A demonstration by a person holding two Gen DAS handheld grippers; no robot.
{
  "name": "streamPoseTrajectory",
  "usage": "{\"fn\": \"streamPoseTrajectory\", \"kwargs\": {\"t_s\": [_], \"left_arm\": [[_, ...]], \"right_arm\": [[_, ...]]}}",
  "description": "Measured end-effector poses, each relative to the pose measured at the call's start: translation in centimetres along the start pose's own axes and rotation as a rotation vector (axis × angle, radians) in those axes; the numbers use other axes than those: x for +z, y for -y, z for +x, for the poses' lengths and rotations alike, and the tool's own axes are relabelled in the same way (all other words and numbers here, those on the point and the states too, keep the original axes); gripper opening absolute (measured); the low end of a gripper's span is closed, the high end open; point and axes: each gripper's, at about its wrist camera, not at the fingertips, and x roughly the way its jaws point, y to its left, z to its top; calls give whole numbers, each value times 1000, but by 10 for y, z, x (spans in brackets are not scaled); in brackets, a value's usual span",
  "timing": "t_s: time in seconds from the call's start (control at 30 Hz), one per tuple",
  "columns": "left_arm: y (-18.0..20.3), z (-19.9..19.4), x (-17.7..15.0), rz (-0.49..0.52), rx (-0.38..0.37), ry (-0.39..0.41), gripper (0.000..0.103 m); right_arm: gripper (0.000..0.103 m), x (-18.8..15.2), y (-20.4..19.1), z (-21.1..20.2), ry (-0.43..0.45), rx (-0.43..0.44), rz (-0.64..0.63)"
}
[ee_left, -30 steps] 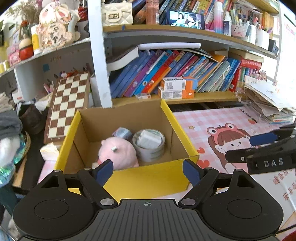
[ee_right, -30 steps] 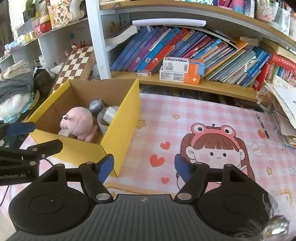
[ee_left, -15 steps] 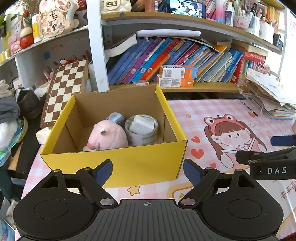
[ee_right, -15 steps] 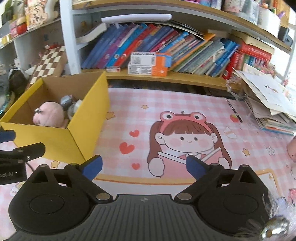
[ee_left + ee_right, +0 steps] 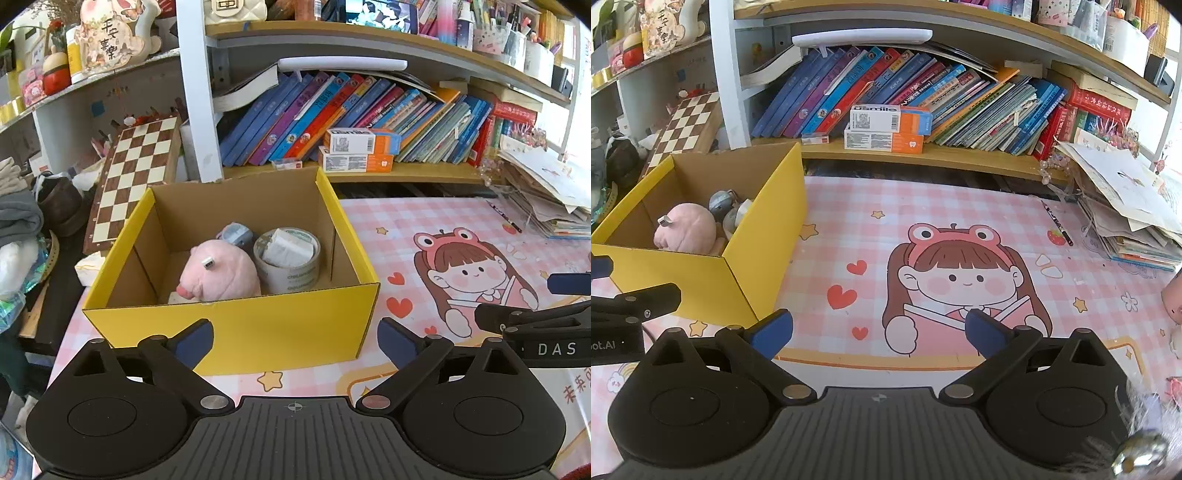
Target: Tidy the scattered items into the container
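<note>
A yellow cardboard box stands on the pink mat. Inside it lie a pink plush toy, a tape roll with a white packet in it, and a small grey-blue item. My left gripper hovers just before the box's front wall; its jaws are opening, with nothing between them. My right gripper is open and empty over the mat's cartoon girl, to the right of the box. The plush shows there too. A pink thing lies cut off at the mat's right edge.
A bookshelf runs behind the box, with two toothpaste cartons on its lower board. A chessboard leans at back left. A pen and a stack of papers lie at the right. The left gripper's fingers reach in beside the box.
Both grippers have drawn back from the box, which now looks smaller and farther. Both jaws stand wider, the right one markedly. The right view has swung right over the mat.
</note>
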Motion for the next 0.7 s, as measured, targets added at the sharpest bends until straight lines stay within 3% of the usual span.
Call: {"fn": "streamPoseTrajectory", "kwargs": {"t_s": [0.7], "left_arm": [[-1,6,-1,-14,5,-26,102]], "right_arm": [[103,1,-2,6,-13,1,-4]]}}
